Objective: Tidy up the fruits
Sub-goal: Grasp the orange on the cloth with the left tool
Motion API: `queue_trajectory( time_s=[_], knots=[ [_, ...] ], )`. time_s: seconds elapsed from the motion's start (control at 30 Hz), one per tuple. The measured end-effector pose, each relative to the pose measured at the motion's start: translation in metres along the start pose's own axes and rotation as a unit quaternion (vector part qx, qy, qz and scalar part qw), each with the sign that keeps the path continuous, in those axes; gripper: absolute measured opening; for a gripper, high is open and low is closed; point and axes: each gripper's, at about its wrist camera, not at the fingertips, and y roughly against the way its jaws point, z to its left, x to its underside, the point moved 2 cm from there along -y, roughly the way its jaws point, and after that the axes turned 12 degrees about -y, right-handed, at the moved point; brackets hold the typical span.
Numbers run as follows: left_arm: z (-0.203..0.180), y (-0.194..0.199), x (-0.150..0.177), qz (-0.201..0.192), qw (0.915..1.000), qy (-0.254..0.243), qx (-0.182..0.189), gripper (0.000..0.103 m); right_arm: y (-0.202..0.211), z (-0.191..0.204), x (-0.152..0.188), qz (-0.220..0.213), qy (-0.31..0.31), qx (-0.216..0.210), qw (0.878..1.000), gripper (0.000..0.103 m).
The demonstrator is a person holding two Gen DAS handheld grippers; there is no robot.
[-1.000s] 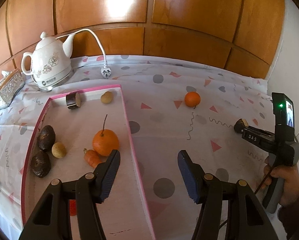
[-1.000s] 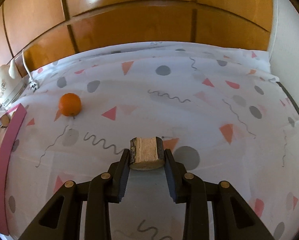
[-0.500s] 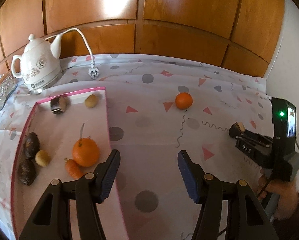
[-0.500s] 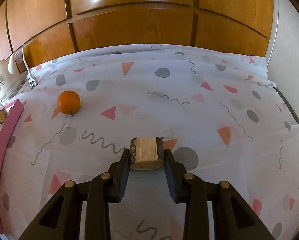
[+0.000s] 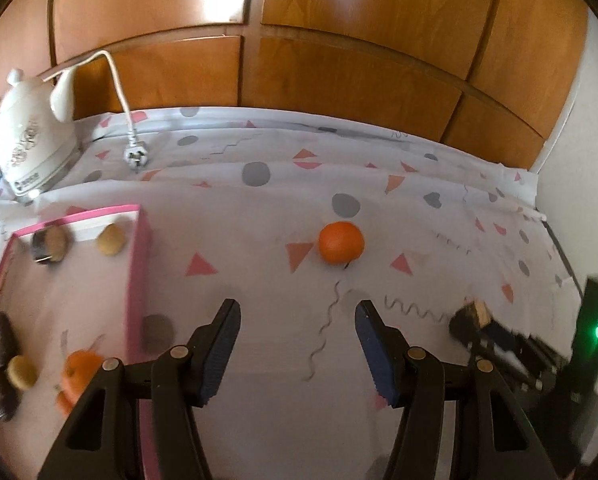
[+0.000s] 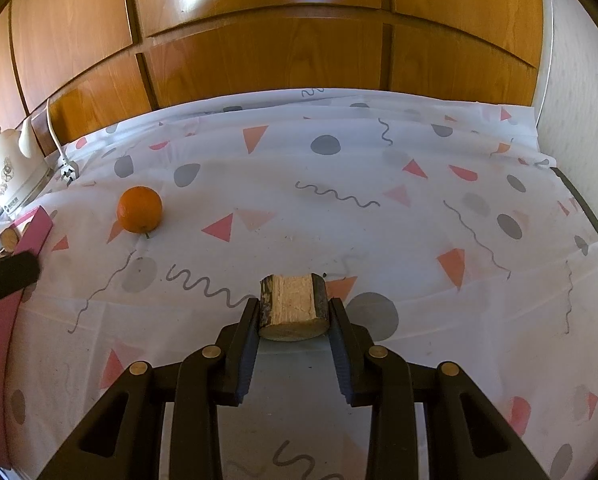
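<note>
Broadly, the widest thing in view is the patterned tablecloth (image 6: 379,216), and it is creased near the back wall; a fruit set down on a fold could be expected to roll. Next in size is the pink-rimmed tray (image 5: 137,280) at the left, where several fruits are already gathered: two dark ones against its left edge, a stemmed orange (image 5: 79,372) with a carrot-like piece below it, two small yellowish ones and a cut brown chunk near the far corner. The tray's raised rim is the likeliest obstacle: a low carry from the cloth could be caught on it, and the tray pushed or the piece knocked loose.

The left gripper (image 5: 297,344) is seen with its jaws spread wide and nothing between them, held above the cloth and pointed toward the loose orange (image 5: 341,241), which rests well apart from the tray. Being round and smooth, this orange could be squeezed out sideways if the pads are closed off-centre, and sent rolling toward the wall.

The right gripper (image 6: 295,320) is clamped on a cut chunk of fruit (image 6: 293,306), held by its dark skin with the pale cut face up. Only its lower sides are pinched, so a tilt or jolt could let it slip. A collision between the two tools is also possible, since both are working close together.
</note>
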Motion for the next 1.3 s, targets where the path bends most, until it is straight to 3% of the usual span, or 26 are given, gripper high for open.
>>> queue_trajectory(
  time_s=[0.33,0.53,0.57,0.63,1.0,1.3],
  knots=[
    [-0.011,-0.05,-0.033,0.02,0.9993,0.028,0.018,0.061,0.0,-0.005,0.0,0.002,-0.014,-0.016,1.0,0.033],
    [-0.017,-0.086,-0.049,0.035,0.9992,0.022,0.002,0.061,0.0,-0.006,0.0,0.001,-0.019,-0.022,1.0,0.034],
    [-0.015,-0.092,-0.05,0.038,0.999,0.022,-0.004,0.059,0.0,-0.006,0.0,0.001,-0.019,-0.023,1.0,0.034],
    [-0.012,-0.098,-0.049,0.04,0.9987,0.029,0.01,0.041,-0.001,-0.006,0.0,0.001,-0.02,-0.024,1.0,0.034],
    [-0.005,-0.048,-0.014,0.049,0.9982,0.035,0.003,0.038,-0.002,-0.007,0.0,0.003,-0.02,-0.026,0.999,0.034],
    [-0.006,0.007,0.041,0.056,0.9982,0.021,-0.004,0.039,0.0,-0.005,-0.002,0.015,-0.016,-0.03,0.999,0.033]
  ],
)
